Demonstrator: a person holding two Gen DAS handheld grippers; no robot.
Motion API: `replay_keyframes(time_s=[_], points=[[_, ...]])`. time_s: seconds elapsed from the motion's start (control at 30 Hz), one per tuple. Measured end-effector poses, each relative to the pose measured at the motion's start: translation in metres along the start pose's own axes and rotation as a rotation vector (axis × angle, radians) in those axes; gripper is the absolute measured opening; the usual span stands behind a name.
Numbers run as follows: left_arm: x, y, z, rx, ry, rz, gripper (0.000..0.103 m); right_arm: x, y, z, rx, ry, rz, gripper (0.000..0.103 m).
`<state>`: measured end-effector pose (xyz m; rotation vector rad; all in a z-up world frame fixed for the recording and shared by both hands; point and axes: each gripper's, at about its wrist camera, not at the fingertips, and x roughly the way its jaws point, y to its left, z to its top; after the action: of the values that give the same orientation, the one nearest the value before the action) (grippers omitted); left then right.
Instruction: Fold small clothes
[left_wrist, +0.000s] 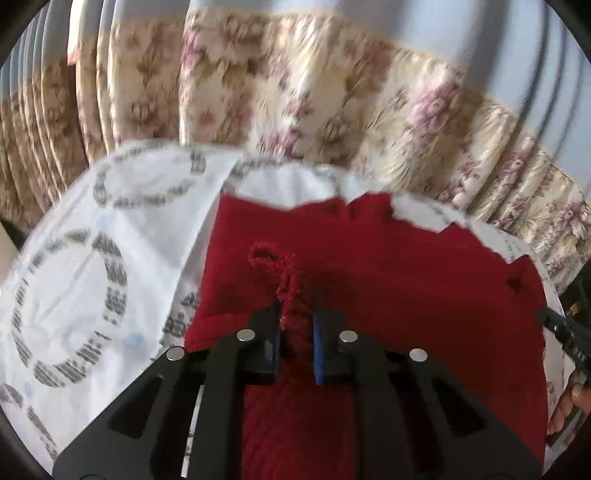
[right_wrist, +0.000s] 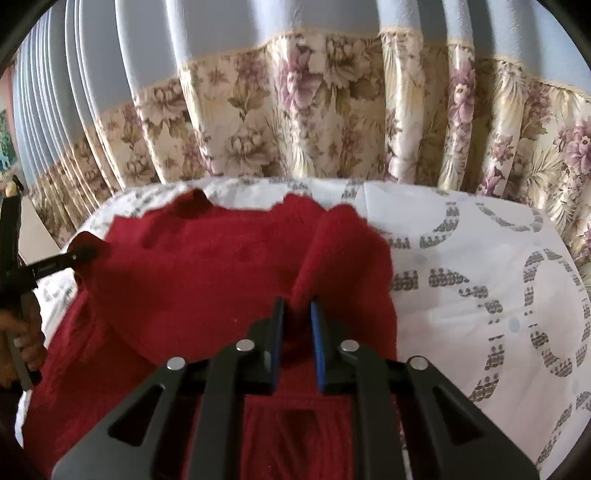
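A dark red knitted garment (left_wrist: 388, 280) lies spread on a white patterned sheet (left_wrist: 92, 266). My left gripper (left_wrist: 295, 310) is shut on a pinched ridge of the red cloth, with a frayed loop of it just beyond the tips. In the right wrist view the same garment (right_wrist: 207, 273) fills the middle, and my right gripper (right_wrist: 297, 310) is shut on a raised fold at its right edge. The left gripper (right_wrist: 83, 254) shows at the garment's left corner, holding cloth. The right gripper's body (left_wrist: 565, 332) shows at the far right of the left wrist view.
The white sheet (right_wrist: 480, 280) with grey ring patterns covers the surface on both sides of the garment. A floral curtain (right_wrist: 332, 110) with a pale blue upper part hangs close behind the surface's far edge.
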<state>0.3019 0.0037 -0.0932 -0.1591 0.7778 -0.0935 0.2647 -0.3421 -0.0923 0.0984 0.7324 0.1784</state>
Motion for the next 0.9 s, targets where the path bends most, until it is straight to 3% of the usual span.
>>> replay_keyframes(time_s=[0.07,0.17,0.3,0.43,0.53,0.57,0.67,0.83,0.9], points=[[-0.015,-0.007,0.007,0.009,-0.045,-0.019,0.010,-0.008,-0.001,0.008,0.006,-0.030,-0.005,0.013],[-0.033,-0.011,0.026,0.006,-0.111,-0.033,0.010,-0.025,-0.006,0.028,0.019,-0.110,-0.017,0.003],[-0.046,-0.009,0.055,-0.014,-0.180,-0.034,0.011,-0.034,-0.014,0.053,0.041,-0.158,-0.010,0.003],[-0.037,-0.010,0.066,0.005,-0.166,-0.012,0.011,-0.019,-0.018,0.065,0.055,-0.101,0.009,0.006],[-0.023,-0.002,0.062,0.009,-0.132,0.033,0.017,-0.003,-0.015,0.060,0.035,-0.052,0.005,0.007],[-0.020,0.002,0.059,-0.001,-0.126,0.052,0.020,0.001,-0.014,0.058,0.029,-0.045,-0.005,0.009],[-0.005,0.024,0.045,-0.051,-0.070,0.105,0.024,0.013,-0.013,0.047,0.042,-0.020,-0.006,0.050],[0.002,0.050,0.019,-0.057,0.002,0.150,0.030,0.020,-0.009,0.030,0.026,0.012,-0.008,0.051],[-0.003,0.056,0.009,-0.046,0.012,0.151,0.041,0.013,-0.009,0.025,0.028,0.008,-0.007,0.051]])
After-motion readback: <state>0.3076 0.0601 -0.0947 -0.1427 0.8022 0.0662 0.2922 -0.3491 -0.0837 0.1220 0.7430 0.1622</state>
